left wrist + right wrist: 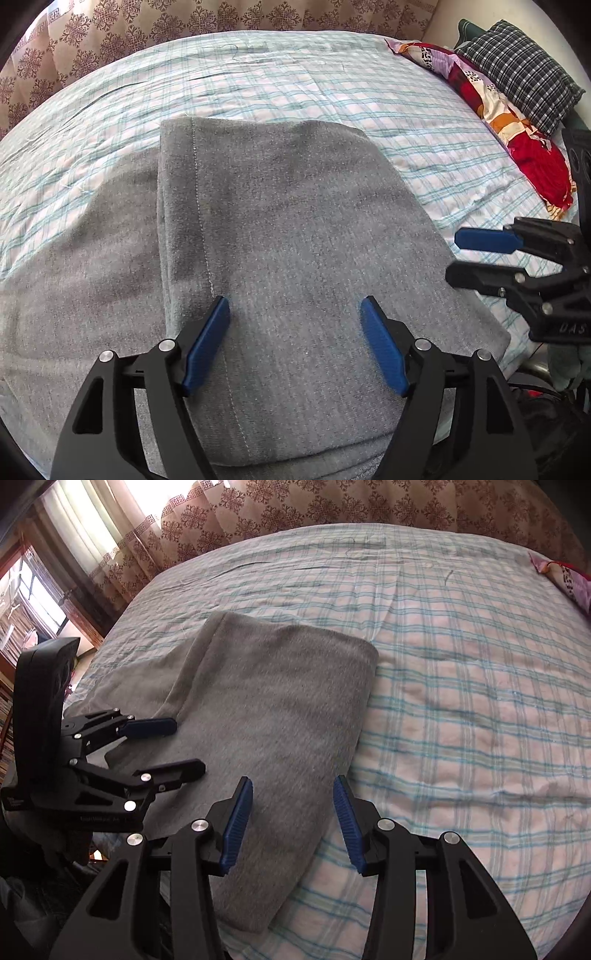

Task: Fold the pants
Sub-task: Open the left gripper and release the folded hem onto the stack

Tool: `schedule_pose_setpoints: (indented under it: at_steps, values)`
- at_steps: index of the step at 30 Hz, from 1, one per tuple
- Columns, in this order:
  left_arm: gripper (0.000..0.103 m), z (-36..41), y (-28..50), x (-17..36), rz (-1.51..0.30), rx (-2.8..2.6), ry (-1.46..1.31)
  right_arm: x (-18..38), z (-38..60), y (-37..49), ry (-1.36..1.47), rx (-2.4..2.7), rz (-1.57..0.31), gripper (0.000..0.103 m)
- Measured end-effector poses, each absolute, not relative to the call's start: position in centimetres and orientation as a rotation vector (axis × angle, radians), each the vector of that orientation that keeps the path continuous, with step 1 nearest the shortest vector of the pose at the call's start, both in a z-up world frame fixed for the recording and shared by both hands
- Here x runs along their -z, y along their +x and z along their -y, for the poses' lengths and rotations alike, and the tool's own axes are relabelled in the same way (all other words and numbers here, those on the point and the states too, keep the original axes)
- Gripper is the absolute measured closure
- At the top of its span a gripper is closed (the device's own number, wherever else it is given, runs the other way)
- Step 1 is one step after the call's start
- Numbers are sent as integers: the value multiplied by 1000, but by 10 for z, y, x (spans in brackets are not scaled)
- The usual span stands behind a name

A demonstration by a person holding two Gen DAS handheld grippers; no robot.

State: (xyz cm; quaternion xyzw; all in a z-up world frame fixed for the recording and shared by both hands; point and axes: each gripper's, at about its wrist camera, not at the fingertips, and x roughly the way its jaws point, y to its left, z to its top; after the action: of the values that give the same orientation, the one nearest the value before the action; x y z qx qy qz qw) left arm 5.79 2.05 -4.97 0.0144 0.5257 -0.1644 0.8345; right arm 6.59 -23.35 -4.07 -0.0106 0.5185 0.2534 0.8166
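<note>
**Grey pants lie folded on the bed, both grippers empty**

At the far left a brown curtain (122, 559) with a dark flower pattern hangs beside a bright window (35, 594). The same patterned cloth runs along the back of the bed.

Next comes the left gripper (294, 306). Its two blue pads are spread wide, with nothing between them. It hangs over the near part of the grey pants (280, 236). In the right wrist view the left gripper (190, 744) is seen from the side, above the left part of the pants (280, 709), and its jaws stand apart there too.

The pants lie in the middle of the bed, on a sheet (461, 701) with blue and pink checks. They are folded over. A thick folded part lies on top, and a flatter grey layer spreads out from under it to the left. A pale stitched seam runs down the top layer.

Then comes the right gripper (293, 782). Its blue pads are also apart and hold nothing. It sits over the right edge of the pants, with one pad above the grey cloth and the other above the sheet.

At the far right, on the bed's edge, lie a red and orange pillow (517, 129) and a black and white checked pillow (524, 77) touching it.
</note>
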Motion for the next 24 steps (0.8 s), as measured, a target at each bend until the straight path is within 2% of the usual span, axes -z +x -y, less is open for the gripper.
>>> schedule_pose_setpoints:
  at_steps: [14, 24]
  values:
    - [26, -15, 53, 50, -1103, 341, 77, 60, 248, 44, 28, -531, -1182, 55]
    - [17, -5, 63, 43, -1120, 336, 101, 69, 289, 49, 390, -572, -1285, 49]
